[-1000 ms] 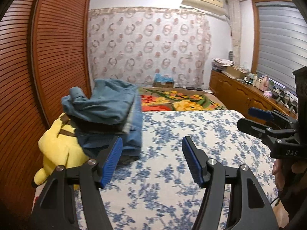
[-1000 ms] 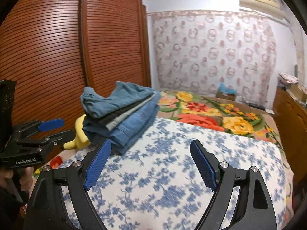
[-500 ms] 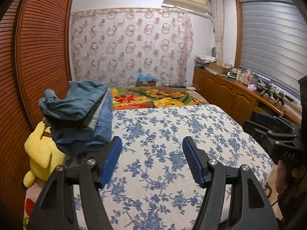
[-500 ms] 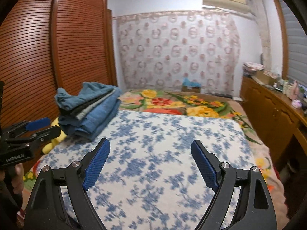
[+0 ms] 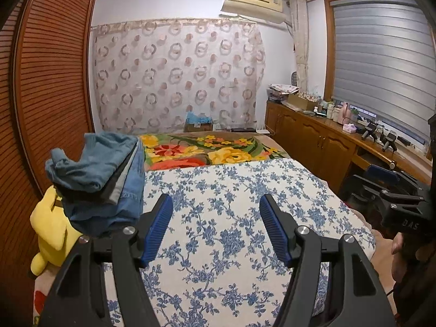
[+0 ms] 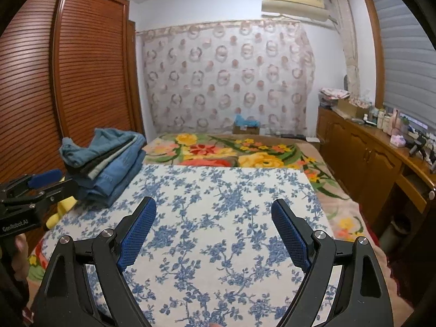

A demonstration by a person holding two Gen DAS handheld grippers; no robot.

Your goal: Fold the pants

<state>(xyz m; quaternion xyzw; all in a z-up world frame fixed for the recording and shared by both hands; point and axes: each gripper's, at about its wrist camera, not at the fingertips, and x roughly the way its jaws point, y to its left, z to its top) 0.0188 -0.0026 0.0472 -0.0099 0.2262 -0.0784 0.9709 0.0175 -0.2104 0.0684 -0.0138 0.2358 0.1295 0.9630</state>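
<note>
at the left edge of the bed (image 5: 245,245), toward its far end, sits a stack of folded pants (image 5: 103,179): blue denim at the bottom, dark and grey layers between, and a looser teal pair on top with one rumpled end sticking up. in the right wrist view the same stack (image 6: 109,163) lies on the near-left corner of the blue-flowered white sheet (image 6: 223,218), just in front of the flowered blanket (image 6: 218,150) that covers the far end of the bed. a yellow plush toy (image 5: 51,229) sits beside the stack, wedged between it and the brown slatted wardrobe doors (image 5: 51,95), partly under the denim.

the left tool (image 5: 215,226) hovers above the sheet with its blue-padded fingers spread wide and nothing between them; its left pad is near the denim stack but not touching it. the right tool (image 6: 214,231) also hangs over the middle of the sheet, fingers wide apart and empty. each tool shows at the edge of the other's view: the right one (image 5: 392,190) at the right edge, the left one (image 6: 35,188) at the left edge, close to the stack.

along the right wall runs a wooden cabinet (image 5: 321,141) with bottles and small items on top, under a window blind (image 5: 381,62). a patterned curtain (image 5: 177,76) hangs at the far wall, with an air conditioner (image 5: 253,0) above it.
</note>
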